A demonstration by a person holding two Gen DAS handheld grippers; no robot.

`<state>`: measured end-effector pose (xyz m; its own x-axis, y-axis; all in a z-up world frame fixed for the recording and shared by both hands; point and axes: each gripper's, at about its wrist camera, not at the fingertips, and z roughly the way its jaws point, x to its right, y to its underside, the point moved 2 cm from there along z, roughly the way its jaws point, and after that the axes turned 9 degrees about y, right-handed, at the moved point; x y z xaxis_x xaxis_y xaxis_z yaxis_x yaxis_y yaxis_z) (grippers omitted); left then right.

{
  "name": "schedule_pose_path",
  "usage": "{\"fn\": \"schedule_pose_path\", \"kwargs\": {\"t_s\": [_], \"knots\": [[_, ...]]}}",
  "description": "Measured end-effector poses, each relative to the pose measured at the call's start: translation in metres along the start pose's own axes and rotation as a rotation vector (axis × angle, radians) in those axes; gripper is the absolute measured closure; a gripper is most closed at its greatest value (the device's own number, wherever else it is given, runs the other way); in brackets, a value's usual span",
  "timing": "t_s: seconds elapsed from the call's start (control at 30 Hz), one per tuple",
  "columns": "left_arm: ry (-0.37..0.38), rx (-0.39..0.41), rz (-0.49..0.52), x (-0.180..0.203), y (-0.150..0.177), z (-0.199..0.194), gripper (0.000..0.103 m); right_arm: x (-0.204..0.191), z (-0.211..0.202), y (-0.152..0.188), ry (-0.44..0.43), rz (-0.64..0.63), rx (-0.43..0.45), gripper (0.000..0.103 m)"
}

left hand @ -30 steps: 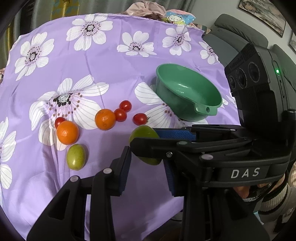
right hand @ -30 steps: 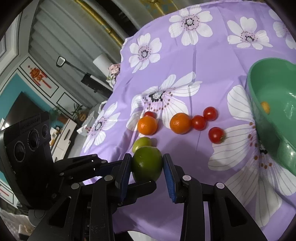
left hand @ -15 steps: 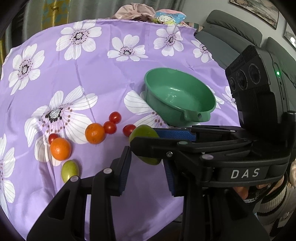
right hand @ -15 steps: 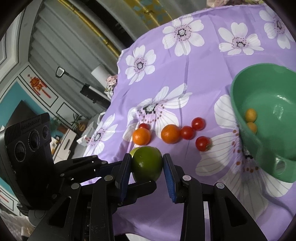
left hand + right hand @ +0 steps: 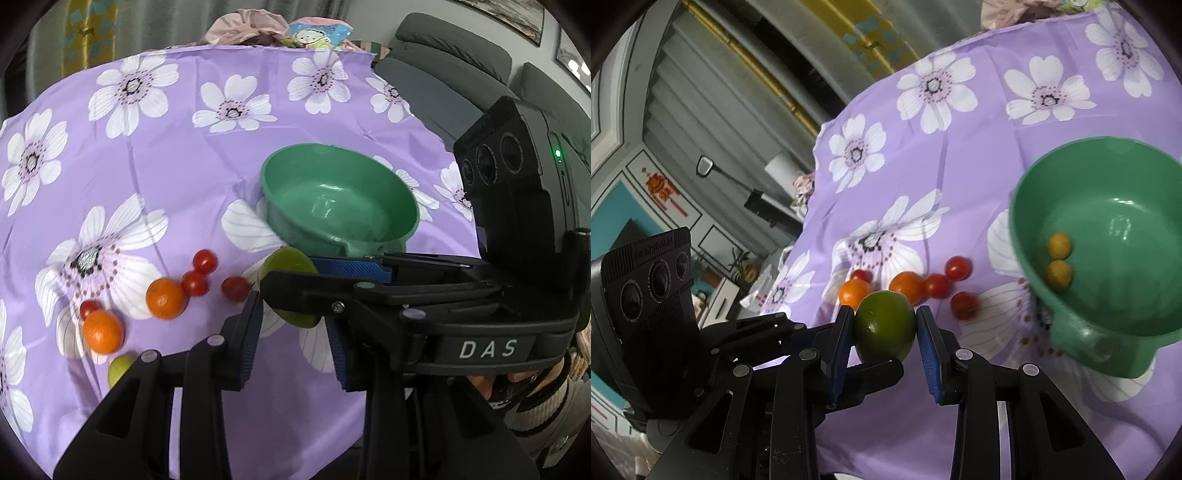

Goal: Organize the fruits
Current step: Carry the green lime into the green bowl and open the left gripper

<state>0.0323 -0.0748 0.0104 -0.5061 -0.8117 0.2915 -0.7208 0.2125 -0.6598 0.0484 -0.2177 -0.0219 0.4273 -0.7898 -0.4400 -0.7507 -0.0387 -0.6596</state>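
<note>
A round green fruit (image 5: 884, 326) hangs above the cloth's near edge, and my right gripper (image 5: 886, 325) is shut on it, blue pads on both sides. My left gripper (image 5: 291, 325) crosses it at right angles. Its narrow jaws close around the same green fruit (image 5: 288, 266), though the right gripper's finger hides most of the contact. The green bowl (image 5: 1019, 206) stands to the right and holds two small yellow fruits (image 5: 1059, 245). On the purple flowered cloth lie two oranges (image 5: 165, 298), several cherry tomatoes (image 5: 194, 283) and a small green fruit (image 5: 118, 369).
The cloth-covered table (image 5: 177, 147) drops off just below the grippers. A grey sofa (image 5: 443, 74) stands behind the bowl (image 5: 267, 184), and bundled fabric (image 5: 251, 26) lies at the far edge. A person's gloved hand (image 5: 506, 387) holds the right gripper's handle.
Both grippers have moved together, up and toward the bowl, with the green fruit fixed between them. The loose fruit has slid lower left in both views, and the bowl's inside now shows.
</note>
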Motion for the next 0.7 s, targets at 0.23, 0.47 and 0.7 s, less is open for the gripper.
{"fn": "schedule_pose_path", "kwargs": {"t_s": [0.23, 0.47, 0.7], "knots": [[0.037, 0.000, 0.039, 0.011, -0.016, 0.011, 0.069, 0.014, -0.013, -0.007, 0.030, 0.023, 0.046, 0.067], [0.071, -0.009, 0.068, 0.019, -0.034, 0.025, 0.070, 0.030, -0.023, -0.015, 0.059, 0.050, 0.085, 0.067], [0.099, -0.024, 0.089, 0.027, -0.047, 0.042, 0.070, 0.049, -0.028, -0.021, 0.083, 0.081, 0.113, 0.067]]}}
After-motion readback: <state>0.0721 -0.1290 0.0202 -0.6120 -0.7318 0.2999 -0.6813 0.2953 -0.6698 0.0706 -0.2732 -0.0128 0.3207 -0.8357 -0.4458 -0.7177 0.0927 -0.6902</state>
